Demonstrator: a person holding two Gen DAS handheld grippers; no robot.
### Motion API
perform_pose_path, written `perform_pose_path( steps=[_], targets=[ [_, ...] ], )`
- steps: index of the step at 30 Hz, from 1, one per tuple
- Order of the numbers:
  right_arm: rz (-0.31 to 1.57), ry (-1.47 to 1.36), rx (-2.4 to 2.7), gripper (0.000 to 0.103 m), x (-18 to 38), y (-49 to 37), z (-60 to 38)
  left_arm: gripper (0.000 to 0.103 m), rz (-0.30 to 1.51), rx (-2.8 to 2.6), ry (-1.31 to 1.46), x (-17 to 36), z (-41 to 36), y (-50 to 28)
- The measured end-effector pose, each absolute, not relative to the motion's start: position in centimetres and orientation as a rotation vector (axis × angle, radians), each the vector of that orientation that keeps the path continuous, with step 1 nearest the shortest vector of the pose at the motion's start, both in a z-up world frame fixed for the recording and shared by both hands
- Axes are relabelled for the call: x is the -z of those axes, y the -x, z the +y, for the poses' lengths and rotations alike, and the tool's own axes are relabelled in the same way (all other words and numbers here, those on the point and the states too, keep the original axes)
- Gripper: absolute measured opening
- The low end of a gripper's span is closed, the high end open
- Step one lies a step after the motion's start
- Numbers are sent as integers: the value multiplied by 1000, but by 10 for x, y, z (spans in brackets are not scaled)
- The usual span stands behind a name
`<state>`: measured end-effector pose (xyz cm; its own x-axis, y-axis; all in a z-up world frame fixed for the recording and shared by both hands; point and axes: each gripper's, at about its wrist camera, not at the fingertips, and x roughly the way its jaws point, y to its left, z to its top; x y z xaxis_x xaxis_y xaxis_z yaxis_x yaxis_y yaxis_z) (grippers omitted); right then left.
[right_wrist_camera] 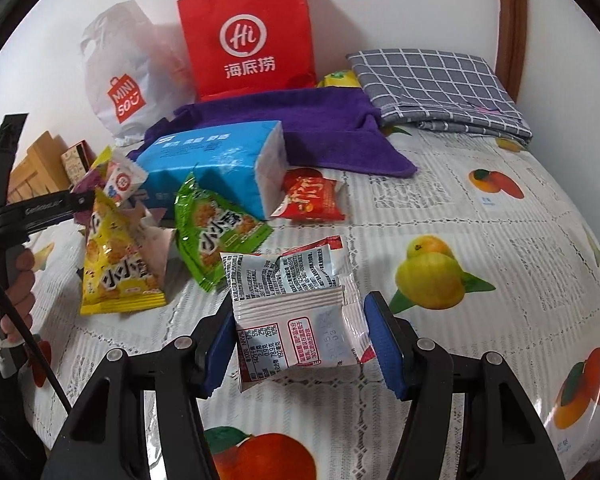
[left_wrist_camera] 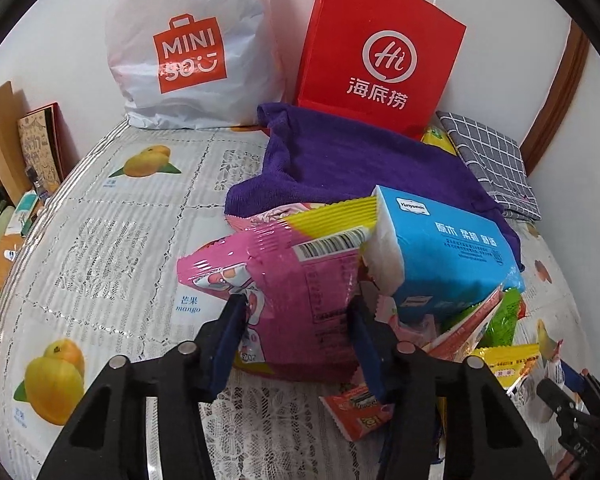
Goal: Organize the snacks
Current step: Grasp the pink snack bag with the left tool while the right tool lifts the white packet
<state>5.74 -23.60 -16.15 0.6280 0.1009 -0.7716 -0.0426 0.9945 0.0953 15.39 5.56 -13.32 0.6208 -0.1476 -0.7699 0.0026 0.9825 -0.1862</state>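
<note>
In the left wrist view my left gripper has its blue pads on both sides of a pink and yellow snack bag, shut on it. A blue tissue pack leans against that bag. In the right wrist view my right gripper holds a white and red snack packet between its pads. A green snack bag, a yellow snack bag and a red snack packet lie ahead. The left gripper shows at the left there.
A red paper bag and a white MINISO plastic bag stand against the back wall. A purple towel and a grey checked cloth lie behind the snacks. A fruit-print tablecloth covers the table. Small packets lie under the left gripper.
</note>
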Motion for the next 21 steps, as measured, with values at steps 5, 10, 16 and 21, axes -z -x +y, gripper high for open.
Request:
perform_pose_path(
  steps=[5, 10, 16, 21],
  targets=[
    [878, -73, -69, 61, 151, -60, -237, 49, 885, 67, 175, 125, 66, -143],
    [863, -61, -77, 61, 137, -62, -231, 48, 883, 68, 194, 117, 75, -130],
    [843, -53, -113, 61, 118, -67, -217, 48, 859, 107, 186, 97, 68, -113],
    [835, -38, -131, 61, 107, -73, -206, 48, 839, 151, 200, 78, 60, -109]
  ],
)
